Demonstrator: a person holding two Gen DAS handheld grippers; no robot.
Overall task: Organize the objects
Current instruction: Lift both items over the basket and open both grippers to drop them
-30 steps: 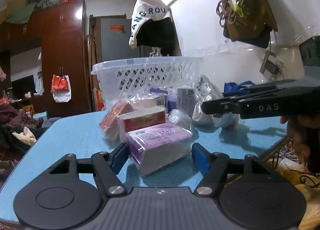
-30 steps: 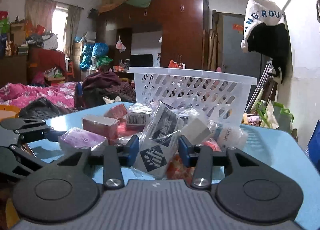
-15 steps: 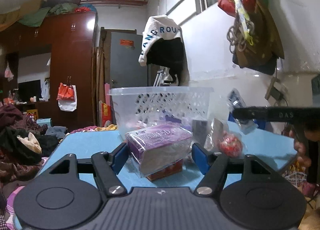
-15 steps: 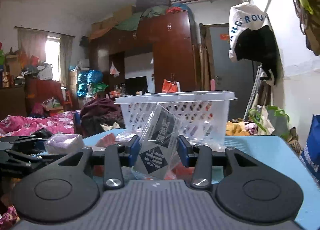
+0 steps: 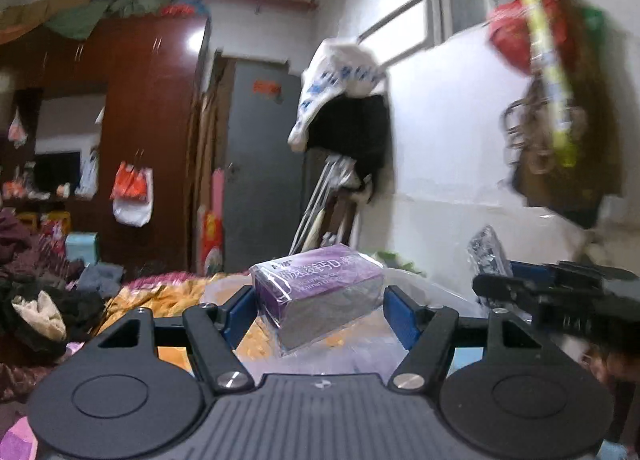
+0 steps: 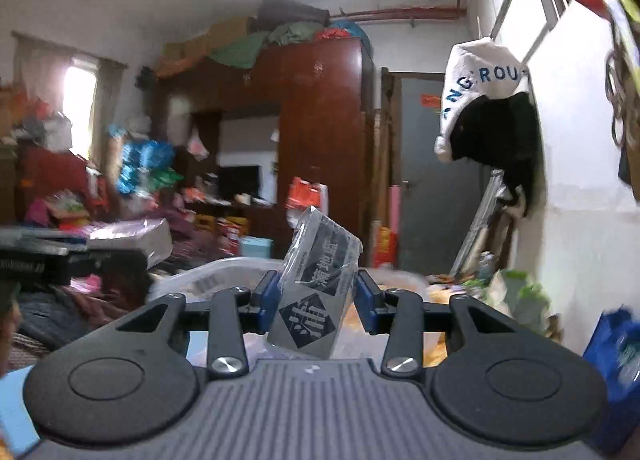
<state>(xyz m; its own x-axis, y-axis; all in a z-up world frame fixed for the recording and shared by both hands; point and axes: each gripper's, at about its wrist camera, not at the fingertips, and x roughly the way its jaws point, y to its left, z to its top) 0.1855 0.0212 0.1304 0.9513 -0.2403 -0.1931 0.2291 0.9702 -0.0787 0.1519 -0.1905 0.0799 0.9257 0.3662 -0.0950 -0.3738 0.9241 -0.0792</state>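
Left gripper (image 5: 318, 306) holds a purple box (image 5: 318, 292) between its fingers, and right gripper (image 6: 316, 296) clamps a grey packet (image 6: 316, 284); both are raised above the white basket (image 6: 224, 272) just beyond. Recommended: carry each item fully past the near rim, lower it, then release, one side at a time. Basket interior and table are largely hidden; both views are motion-blurred.
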